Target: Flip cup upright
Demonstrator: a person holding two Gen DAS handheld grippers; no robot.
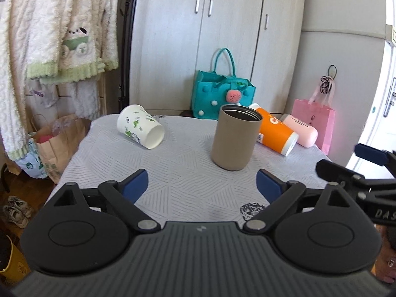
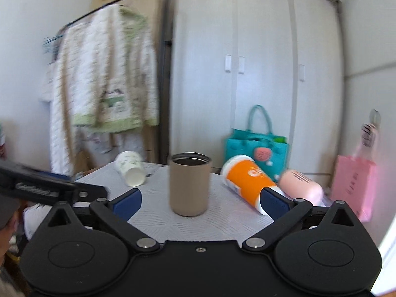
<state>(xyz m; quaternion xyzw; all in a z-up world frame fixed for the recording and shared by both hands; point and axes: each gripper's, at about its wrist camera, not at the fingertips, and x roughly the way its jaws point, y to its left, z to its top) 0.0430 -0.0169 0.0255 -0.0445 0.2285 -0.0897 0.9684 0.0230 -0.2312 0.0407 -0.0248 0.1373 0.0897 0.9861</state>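
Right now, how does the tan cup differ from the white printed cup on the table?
Pose: the tan cup stands upright, mouth up; the white printed cup lies on its side, mouth facing the camera.
Look: the tan cup is plain with a dark metallic inside; the white printed cup carries green and black prints and is white inside.
Place: the tan cup sits near the table's middle, the white printed cup at its far left.
Both are open, lidless and ungripped.

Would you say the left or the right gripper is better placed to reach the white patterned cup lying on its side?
Probably the left gripper: it is open, and the white cup lies on its side, ahead-left; from the right gripper it lies beyond the upright tan cup.
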